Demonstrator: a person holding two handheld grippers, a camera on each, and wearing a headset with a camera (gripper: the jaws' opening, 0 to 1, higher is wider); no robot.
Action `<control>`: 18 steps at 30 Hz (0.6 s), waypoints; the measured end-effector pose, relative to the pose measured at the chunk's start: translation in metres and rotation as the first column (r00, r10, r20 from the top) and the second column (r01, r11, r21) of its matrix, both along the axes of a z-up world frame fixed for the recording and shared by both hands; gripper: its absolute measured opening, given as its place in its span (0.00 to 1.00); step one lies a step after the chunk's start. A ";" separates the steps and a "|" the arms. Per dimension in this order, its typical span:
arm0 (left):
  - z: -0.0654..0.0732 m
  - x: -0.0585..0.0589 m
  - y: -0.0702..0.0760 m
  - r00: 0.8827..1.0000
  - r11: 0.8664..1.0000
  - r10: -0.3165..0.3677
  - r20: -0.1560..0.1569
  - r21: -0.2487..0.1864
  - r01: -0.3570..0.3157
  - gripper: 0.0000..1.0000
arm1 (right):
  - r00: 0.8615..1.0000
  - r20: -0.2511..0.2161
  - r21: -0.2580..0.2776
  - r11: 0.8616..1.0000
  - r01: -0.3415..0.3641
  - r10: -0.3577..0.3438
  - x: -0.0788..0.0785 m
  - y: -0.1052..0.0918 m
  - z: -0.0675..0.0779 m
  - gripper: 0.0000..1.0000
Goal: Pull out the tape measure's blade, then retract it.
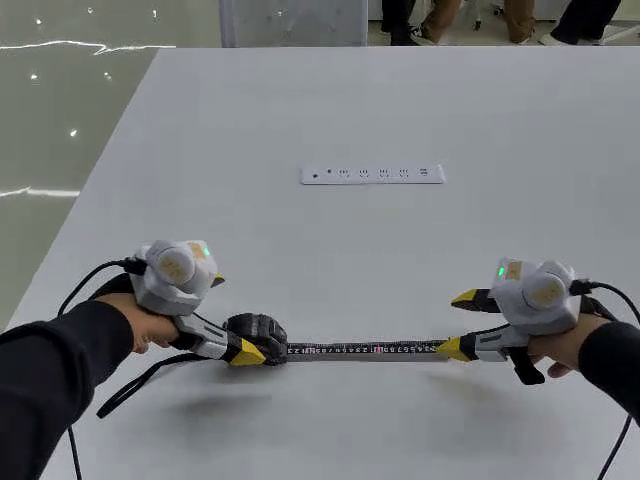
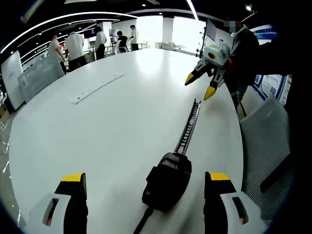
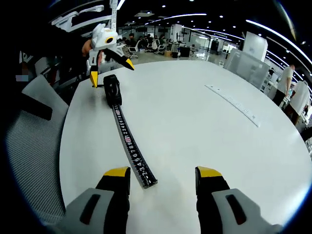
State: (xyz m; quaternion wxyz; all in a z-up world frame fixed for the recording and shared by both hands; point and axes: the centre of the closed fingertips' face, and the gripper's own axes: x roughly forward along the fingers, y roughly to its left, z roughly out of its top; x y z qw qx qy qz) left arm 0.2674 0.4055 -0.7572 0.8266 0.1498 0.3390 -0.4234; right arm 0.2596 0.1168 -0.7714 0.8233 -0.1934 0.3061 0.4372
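Observation:
A black tape measure (image 1: 257, 338) lies on the white table (image 1: 380, 100), its blade (image 1: 365, 348) drawn out to the right. My left gripper (image 1: 233, 318) is open, and the case (image 2: 168, 180) sits between its jaws, close to the right one, with nothing clamping it. My right gripper (image 1: 447, 324) is open too. The blade's end (image 3: 146, 181) lies flat on the table between its jaws, nearer the left one. The right gripper (image 2: 202, 85) shows beyond the blade (image 2: 191, 124) in the left gripper view, and the left gripper (image 3: 112, 73) stands by the case (image 3: 112, 89) in the right gripper view.
A white power strip (image 1: 372, 174) lies toward the table's middle, far from the tape; it is also seen as a power strip (image 2: 97, 87) and a power strip (image 3: 234, 103). A black cable (image 1: 130, 385) trails from the left gripper. People stand beyond the table's far edge.

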 end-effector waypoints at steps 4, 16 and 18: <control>0.007 -0.007 0.016 0.995 0.994 0.097 0.020 -0.061 -0.095 1.00 | 0.993 -0.032 0.086 0.989 0.119 -0.117 -0.017 -0.012 0.003 0.60; 0.024 -0.049 0.048 0.963 0.950 0.262 0.057 -0.193 -0.247 1.00 | 0.964 0.064 0.072 0.965 0.252 -0.256 -0.065 -0.057 0.028 0.82; 0.021 -0.057 0.055 0.962 0.951 0.266 0.067 -0.183 -0.250 1.00 | 0.963 0.067 0.074 0.964 0.255 -0.260 -0.072 -0.062 0.030 0.85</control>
